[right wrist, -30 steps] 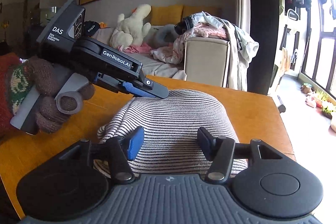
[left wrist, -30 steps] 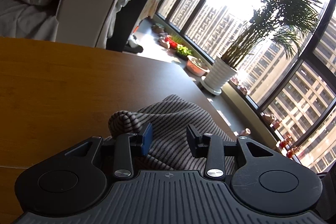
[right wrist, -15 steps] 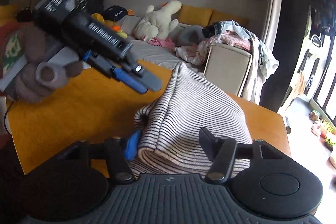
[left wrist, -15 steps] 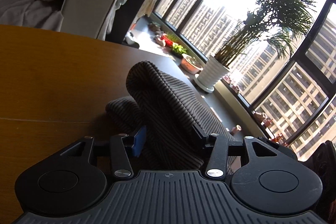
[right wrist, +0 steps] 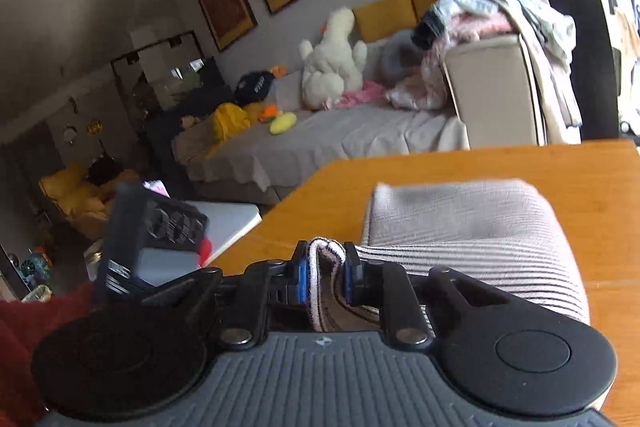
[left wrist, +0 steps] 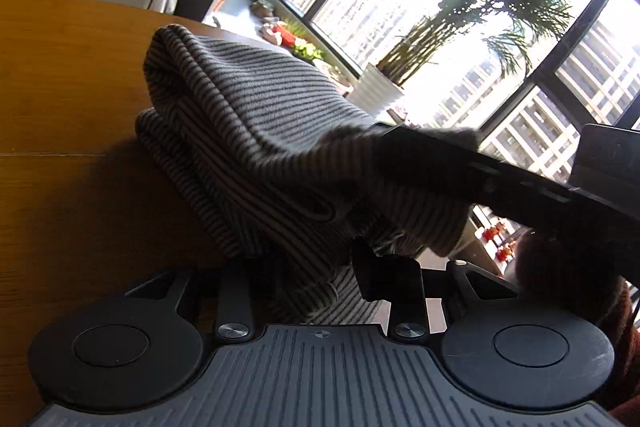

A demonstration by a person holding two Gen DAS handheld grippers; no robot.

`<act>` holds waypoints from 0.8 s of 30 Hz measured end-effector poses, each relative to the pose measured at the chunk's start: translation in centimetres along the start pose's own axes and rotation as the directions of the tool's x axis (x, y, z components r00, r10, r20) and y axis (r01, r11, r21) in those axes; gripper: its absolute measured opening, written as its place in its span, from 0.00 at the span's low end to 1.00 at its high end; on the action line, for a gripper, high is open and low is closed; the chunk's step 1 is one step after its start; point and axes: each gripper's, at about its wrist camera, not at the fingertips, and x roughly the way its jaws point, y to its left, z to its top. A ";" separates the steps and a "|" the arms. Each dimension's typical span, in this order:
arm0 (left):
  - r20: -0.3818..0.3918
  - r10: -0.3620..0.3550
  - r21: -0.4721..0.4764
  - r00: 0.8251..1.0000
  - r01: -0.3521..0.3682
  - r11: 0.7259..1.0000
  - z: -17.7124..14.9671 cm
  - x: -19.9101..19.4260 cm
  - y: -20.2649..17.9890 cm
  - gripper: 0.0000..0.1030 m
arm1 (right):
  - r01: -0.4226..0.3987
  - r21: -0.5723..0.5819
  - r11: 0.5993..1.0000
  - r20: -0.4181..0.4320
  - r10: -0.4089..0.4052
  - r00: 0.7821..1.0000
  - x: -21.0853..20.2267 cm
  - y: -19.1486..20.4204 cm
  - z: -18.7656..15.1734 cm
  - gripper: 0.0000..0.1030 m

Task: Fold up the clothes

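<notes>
The striped garment (right wrist: 472, 239) is bunched on the worktop (right wrist: 600, 187). Right gripper (right wrist: 325, 277): jaws clamped on its hem. Left gripper (left wrist: 316, 267): jaws buried in fabric; state cannot be told. Risk: the fold could be skewed if layers are dragged unevenly.

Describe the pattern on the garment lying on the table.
The garment has thin dark and pale stripes, clearest in the left wrist view.

One striped garment (left wrist: 256, 115), two tools.
</notes>
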 end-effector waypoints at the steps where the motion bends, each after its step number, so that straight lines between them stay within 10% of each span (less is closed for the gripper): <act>1: -0.002 0.008 0.011 1.000 -0.008 1.000 0.0 -0.1 0.1 0.35 | -0.006 0.022 1.000 -0.006 0.006 1.000 0.4 -0.5 -0.3 0.16; 16: 0.140 0.093 0.057 0.986 -0.101 0.993 2.6 -6.6 0.7 0.48 | 0.111 -0.167 0.980 0.029 -0.108 0.994 0.5 2.5 -4.4 0.16; 24: 0.105 0.064 0.022 0.992 -0.067 0.998 7.9 0.9 0.4 0.38 | 0.175 -0.319 0.931 0.034 -0.173 0.984 0.1 5.2 -5.2 0.26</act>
